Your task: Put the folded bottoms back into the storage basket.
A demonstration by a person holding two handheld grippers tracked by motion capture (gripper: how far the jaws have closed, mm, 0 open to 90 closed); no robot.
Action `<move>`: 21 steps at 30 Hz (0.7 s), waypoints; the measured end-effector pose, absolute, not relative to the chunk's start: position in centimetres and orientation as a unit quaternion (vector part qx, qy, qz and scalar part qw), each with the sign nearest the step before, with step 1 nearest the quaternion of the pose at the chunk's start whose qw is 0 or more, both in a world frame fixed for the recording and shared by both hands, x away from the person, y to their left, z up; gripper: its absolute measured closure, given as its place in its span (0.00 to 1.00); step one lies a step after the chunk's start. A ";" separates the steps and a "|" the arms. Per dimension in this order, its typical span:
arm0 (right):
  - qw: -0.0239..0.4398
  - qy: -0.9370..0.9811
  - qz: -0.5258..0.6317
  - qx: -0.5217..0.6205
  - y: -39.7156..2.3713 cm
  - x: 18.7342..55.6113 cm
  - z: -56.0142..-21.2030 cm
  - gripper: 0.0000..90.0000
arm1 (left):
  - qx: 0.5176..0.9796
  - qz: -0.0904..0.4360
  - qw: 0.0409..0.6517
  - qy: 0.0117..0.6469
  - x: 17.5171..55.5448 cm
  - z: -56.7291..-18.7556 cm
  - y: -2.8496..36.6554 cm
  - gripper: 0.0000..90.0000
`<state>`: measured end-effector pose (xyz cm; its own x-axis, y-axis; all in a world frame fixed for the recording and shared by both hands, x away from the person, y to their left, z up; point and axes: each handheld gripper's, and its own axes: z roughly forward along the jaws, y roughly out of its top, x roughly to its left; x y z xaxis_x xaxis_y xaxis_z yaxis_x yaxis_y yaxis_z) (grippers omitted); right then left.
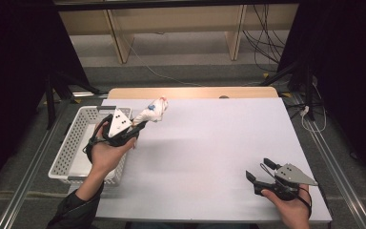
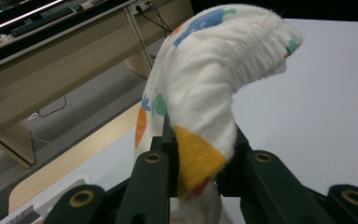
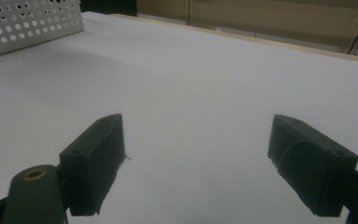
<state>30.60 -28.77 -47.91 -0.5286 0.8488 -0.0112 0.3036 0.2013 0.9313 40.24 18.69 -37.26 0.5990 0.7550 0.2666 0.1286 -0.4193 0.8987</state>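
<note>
A small white sock with coloured prints and an orange heel hangs in the air over the table's left side. My left gripper is shut on it near the heel; the sock's upper part curls forward above the jaws in the left gripper view. My right gripper rests near the table's front right corner, jaws wide open with nothing between them.
A white perforated basket stands at the table's left edge, just behind the left hand, and shows at the top left of the right gripper view. The white tabletop spreads between the two grippers. Desk legs and cables lie beyond the far edge.
</note>
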 end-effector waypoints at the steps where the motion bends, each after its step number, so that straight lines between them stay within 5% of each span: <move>1: 0.278 0.723 0.492 0.398 -28.8 30.6 -47.9 0.21 | 0.769 0.344 0.455 0.288 40.2 -37.2 18.8 0.85; 21: 0.278 0.723 0.492 0.397 -28.8 30.6 -47.9 0.22 | 0.762 0.351 0.457 0.297 40.1 -36.9 19.8 0.85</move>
